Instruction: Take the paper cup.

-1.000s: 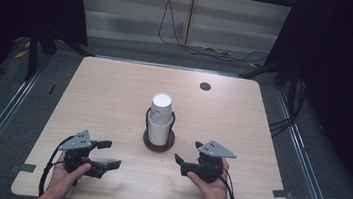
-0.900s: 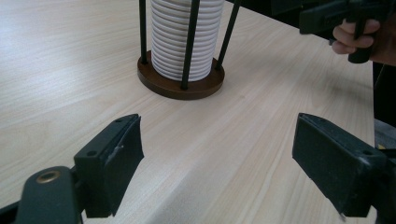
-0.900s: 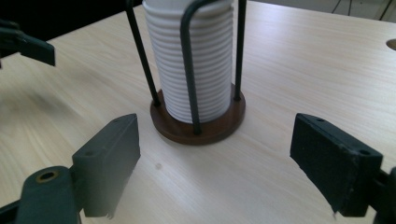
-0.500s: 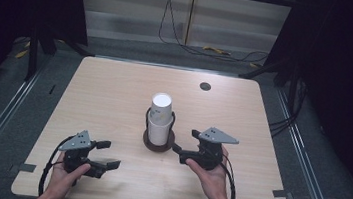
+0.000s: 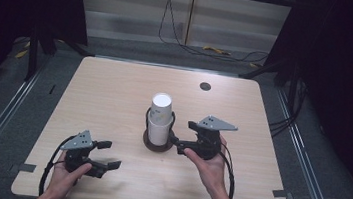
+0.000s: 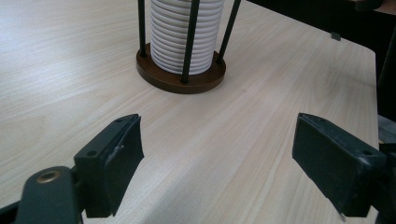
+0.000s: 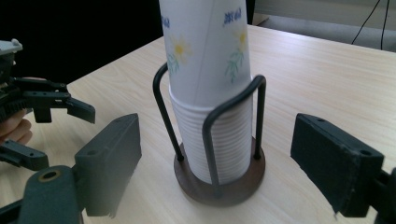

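Here, cup stack (image 7: 212, 88) between spread right claw (image 7: 215, 158) jaws.

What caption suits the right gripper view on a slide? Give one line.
Right gripper, open, fingers flanking the cup stack in its wire holder.

right tongs (image 5: 178, 142) moved up beside cup stack (image 5: 160, 119)

A small dark disc (image 5: 205, 86) lies on the far table (image 5: 115, 87).
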{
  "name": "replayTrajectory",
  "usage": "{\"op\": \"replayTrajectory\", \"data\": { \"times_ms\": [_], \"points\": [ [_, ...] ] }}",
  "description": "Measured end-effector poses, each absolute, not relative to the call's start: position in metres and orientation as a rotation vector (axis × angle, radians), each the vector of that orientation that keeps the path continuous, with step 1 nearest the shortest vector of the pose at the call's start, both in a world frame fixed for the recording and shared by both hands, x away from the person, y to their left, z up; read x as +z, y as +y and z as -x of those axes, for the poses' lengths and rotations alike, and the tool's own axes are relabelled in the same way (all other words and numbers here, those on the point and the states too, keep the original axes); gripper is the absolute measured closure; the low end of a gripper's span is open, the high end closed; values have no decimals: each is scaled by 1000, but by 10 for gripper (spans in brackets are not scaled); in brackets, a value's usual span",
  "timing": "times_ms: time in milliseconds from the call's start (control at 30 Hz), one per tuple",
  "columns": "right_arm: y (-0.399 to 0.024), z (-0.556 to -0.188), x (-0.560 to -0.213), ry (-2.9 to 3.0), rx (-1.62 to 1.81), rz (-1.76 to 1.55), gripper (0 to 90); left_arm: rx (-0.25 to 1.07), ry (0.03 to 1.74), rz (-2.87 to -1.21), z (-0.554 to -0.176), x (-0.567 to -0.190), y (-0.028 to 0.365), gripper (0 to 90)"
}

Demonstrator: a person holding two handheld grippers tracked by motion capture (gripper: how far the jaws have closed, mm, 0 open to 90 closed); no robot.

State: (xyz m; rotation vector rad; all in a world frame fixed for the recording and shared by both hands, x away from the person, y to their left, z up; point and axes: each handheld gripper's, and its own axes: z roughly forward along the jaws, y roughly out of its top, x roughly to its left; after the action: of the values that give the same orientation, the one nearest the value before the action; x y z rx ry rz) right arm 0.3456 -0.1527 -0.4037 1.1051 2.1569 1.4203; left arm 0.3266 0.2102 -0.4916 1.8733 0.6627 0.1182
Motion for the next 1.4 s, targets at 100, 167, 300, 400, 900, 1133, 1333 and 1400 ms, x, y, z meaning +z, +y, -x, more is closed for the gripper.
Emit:
{"op": "replayTrajectory", "data": {
  "times_ms": [100, 167, 300, 400, 900, 1133, 1333, 1400],
  "points": [
    [-148, -350, -398, 2169, 1384, -1086, 159, 115, 659, -1874, -326, -492, 210, 162],
    [-147, -354, -395, 2163, 1394, -1085, 159, 119, 658, -1879, -327, -492, 209, 162],
    [-144, -360, -387, 2164, 1378, -1069, 150, 102, 660, -1886, -326, -493, 210, 162],
    [-140, -365, -385, 2190, 1377, -1051, 170, 97, 662, -1889, -326, -493, 210, 162],
    [-128, -389, -375, 2196, 1400, -1040, 158, 92, 667, -1885, -327, -493, 209, 162],
    [-117, -396, -373, 2212, 1401, -1019, 161, 89, 668, -1887, -327, -493, 209, 163],
    [-110, -404, -373, 2226, 1392, -1010, 164, 86, 668, -1887, -327, -493, 209, 163],
    [-108, -406, -373, 2231, 1379, -1007, 166, 84, 667, -1888, -327, -493, 210, 163]
  ]
}}
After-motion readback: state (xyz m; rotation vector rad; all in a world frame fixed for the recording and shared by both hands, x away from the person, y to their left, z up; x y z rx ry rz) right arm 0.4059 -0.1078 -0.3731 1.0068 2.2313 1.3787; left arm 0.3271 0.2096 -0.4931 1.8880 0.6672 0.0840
